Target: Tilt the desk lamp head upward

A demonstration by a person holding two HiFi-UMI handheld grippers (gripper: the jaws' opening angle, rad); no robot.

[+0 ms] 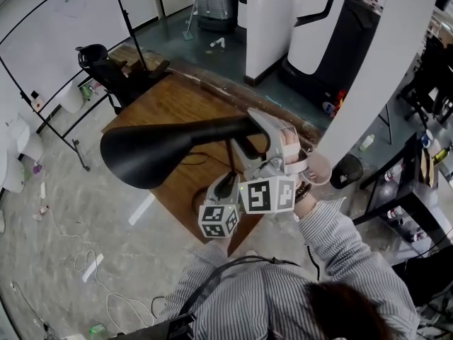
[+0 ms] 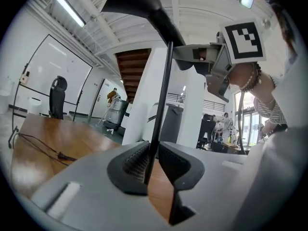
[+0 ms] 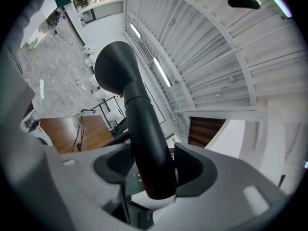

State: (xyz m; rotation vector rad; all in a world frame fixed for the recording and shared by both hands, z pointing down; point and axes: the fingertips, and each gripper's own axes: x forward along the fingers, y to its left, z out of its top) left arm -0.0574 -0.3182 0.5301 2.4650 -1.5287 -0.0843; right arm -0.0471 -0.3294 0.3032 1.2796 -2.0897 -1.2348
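**While both grippers grip the lamp, its joint and foot are out of sight**

Although the head view takes in the whole black cone-shaped desk lamp head [image 1: 152, 151], it looks from above, so the head's tilt is hard to judge. It reaches to the left over the brown wooden table [image 1: 163, 105], with its mouth turned away. The joint where the head meets the thin black lamp pole [image 2: 161, 95] is covered in that view by the right gripper [image 3: 154, 165] and the hand on it. The foot of the pole is covered by the left gripper [image 2: 153, 162] and its marker cube.

The right gripper view shows what the head view cannot. Its fingers are clamped on the narrow tube end of the lamp head, a pad on each side. The wide end is seen only from behind.

The left gripper view looks up along the pole, which fills the narrow gap at the fingertips. The fingers pinch it low on its length. The lamp head is cut off at that view's top edge, and the right gripper shows clamped just below it. A black cable [image 2: 43, 146] lies on the table in this view. A striped sleeve [image 1: 340, 239] fills the head view's lower edge.
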